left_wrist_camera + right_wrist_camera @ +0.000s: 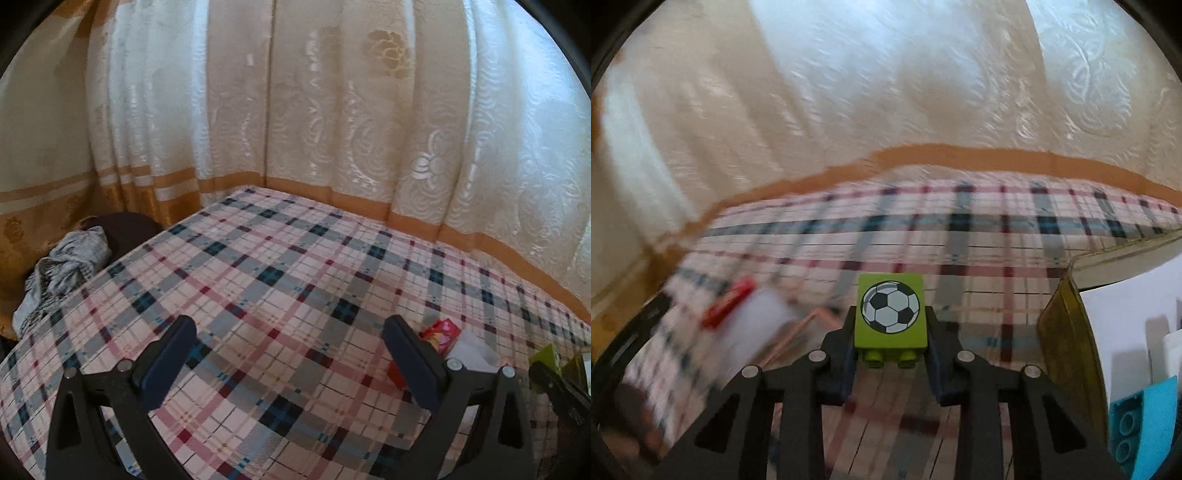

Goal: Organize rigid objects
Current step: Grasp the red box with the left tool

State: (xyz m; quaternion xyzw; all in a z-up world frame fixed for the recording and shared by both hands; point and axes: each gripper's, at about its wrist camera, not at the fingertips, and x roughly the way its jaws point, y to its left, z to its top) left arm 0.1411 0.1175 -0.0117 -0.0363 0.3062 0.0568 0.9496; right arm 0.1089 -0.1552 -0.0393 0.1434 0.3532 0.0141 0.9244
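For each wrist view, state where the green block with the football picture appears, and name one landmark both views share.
Left wrist: the green football block is not clearly in view; only unidentifiable green shapes at the right edge.
Right wrist: green football block at centre, clamped in the right gripper.
Shared landmark: the plaid tablecloth.
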